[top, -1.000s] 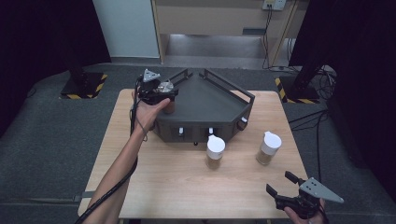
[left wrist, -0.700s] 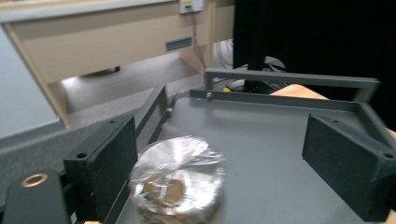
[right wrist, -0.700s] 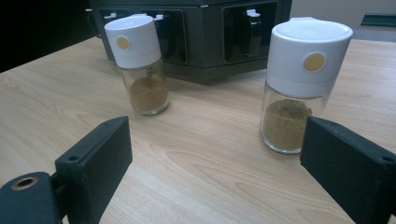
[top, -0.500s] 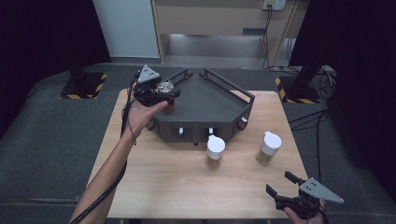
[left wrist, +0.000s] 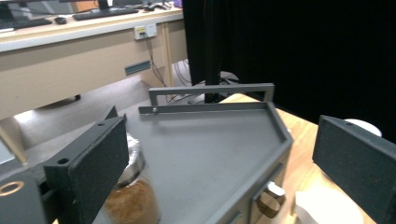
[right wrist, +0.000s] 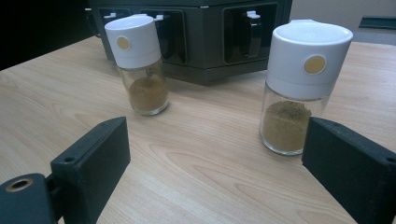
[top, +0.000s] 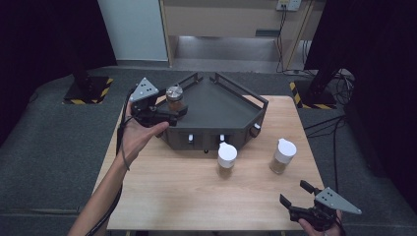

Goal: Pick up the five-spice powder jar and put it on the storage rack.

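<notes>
Now that the left tool (top: 181, 111) has just been opened, the metal-lidded jar (top: 174, 98) is left released on the rack's (top: 221, 105) far-left corner, so that placement looks done.

The left gripper (top: 181, 112), held out at arm's length with the palm turned up, had just been opening its jaws. The right gripper (top: 294, 194) hovered low, jaws spread wide.

A spice jar (top: 174, 98) stands on the rack (top: 231, 105) top, at its left corner. Before the rack, on the table (top: 162, 182), two capped jars (top: 227, 159) stand apart, seemingly level.
</notes>
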Motion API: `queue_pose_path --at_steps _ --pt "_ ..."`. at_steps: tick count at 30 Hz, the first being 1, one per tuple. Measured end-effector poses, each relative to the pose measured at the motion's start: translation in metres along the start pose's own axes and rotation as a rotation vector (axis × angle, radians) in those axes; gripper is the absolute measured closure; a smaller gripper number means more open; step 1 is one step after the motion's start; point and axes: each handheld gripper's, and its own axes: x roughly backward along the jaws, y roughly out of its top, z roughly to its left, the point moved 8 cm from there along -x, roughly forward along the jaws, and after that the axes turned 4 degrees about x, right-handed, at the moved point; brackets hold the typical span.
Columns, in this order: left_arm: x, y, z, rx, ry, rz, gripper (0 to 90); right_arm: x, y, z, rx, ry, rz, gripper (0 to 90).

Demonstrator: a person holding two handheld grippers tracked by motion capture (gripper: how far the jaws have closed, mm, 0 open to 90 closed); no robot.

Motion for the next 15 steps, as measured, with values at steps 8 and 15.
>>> queue_pose_path --at_steps 8,15 --pt "0.019 -0.02 -0.012 -0.012 -0.063 -0.012 2.2 0.001 -0.001 -0.001 -0.014 0.004 -0.011 5.2" --pt "0.043 -0.043 -0.017 -0.02 -0.094 -0.036 2.2 0.002 -0.002 -0.003 -0.039 0.001 -0.02 3.0"
